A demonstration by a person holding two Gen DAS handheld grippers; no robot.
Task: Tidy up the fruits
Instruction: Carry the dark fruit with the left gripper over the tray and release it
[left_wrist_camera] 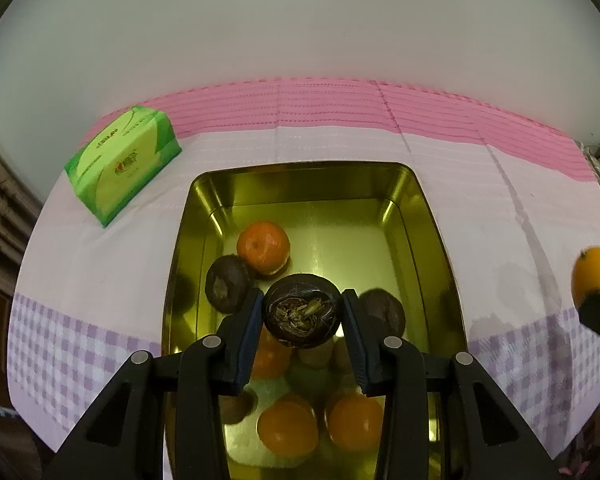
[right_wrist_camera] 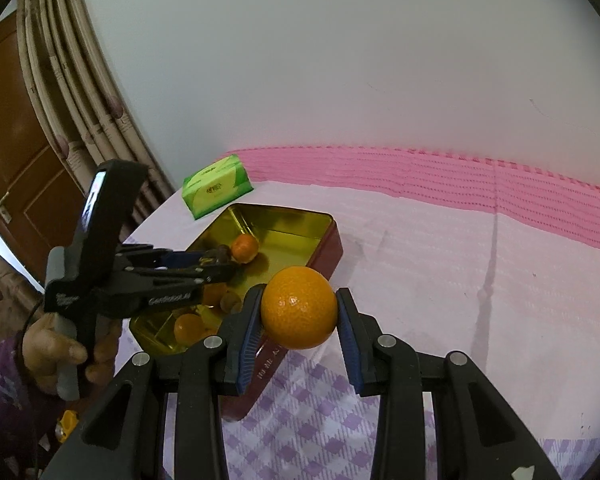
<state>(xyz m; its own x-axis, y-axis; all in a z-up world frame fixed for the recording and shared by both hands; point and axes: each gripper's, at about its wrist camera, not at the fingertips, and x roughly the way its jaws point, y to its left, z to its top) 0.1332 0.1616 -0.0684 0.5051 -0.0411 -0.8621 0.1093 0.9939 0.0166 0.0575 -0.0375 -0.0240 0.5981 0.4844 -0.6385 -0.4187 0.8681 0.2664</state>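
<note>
The left gripper [left_wrist_camera: 302, 312] is clamped on a dark brown round fruit [left_wrist_camera: 302, 310], which sits squarely between its 2 blue-padded fingers [left_wrist_camera: 248, 328], its dried stem end facing the camera. The gripper holds this fruit above the gold-lined tin box [left_wrist_camera: 300, 184], over the box's middle.

Inside the box, a tangerine [left_wrist_camera: 263, 247] lies toward the far end, touching a second dark fruit [left_wrist_camera: 226, 283] just left of the held one. A third dark fruit [left_wrist_camera: 384, 310] shows just right of the right finger. Nearer the camera, beneath the gripper, 2 more tangerines [left_wrist_camera: 288, 428] lie side by side on the box floor, with blurred greenish-brown fruit between them and the held one.

The right gripper [right_wrist_camera: 298, 314] is closed on a large orange [right_wrist_camera: 299, 307], gripped at its sides between both pads. From the right wrist view the orange hangs just beside the box's red outer wall [right_wrist_camera: 336, 240], over its near right edge. The same orange [left_wrist_camera: 596, 276] appears at the far right of the left wrist view.

A green tissue pack [left_wrist_camera: 122, 164] lies on the tabletop cloth [left_wrist_camera: 500, 208], beyond the box's left far corner and apart from it.
</note>
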